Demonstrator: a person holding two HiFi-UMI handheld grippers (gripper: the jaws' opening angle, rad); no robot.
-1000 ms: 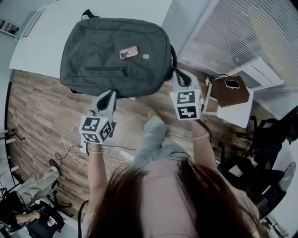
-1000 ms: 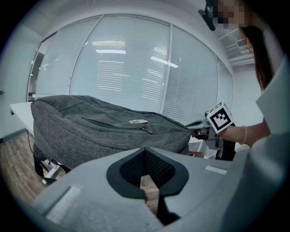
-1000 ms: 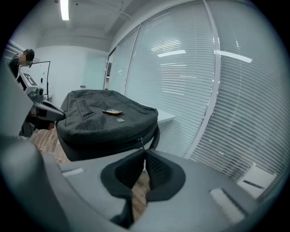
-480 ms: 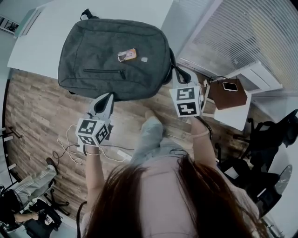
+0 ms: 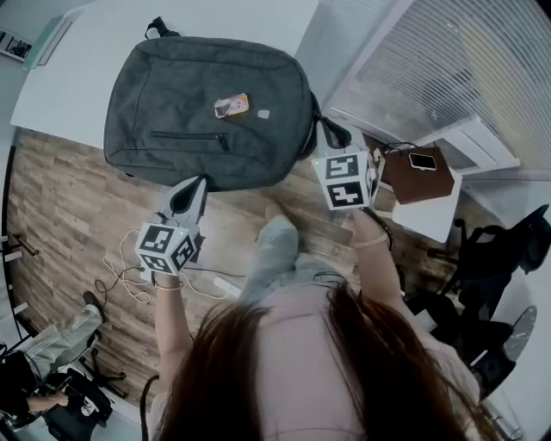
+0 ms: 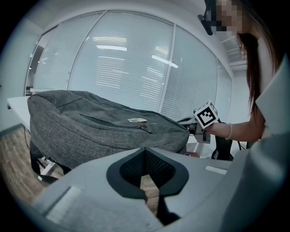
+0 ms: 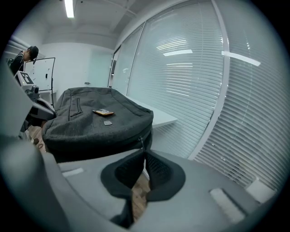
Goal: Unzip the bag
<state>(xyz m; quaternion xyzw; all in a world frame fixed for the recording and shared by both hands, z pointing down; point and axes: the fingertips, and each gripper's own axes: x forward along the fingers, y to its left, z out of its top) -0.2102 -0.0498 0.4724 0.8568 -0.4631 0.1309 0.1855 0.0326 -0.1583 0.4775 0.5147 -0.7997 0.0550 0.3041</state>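
one bag point(image 5: 207, 103), white table point(image 5: 232, 21), plank floor point(image 5: 69, 198)

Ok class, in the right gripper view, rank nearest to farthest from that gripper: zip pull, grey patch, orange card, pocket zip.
1. Metal zip pull, at the right gripper's jaws, grey backpack's edge.
2. Small grey patch, on top.
3. Orange-yellow card, just beyond.
4. Black front-pocket zip, far left.

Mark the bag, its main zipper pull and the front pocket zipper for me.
bag point(image 5: 172, 95), head view, grey top panel.
main zipper pull point(image 7: 142, 141), right gripper view, tab at the jaw tips.
front pocket zipper point(image 5: 188, 135), head view, middle of its line.
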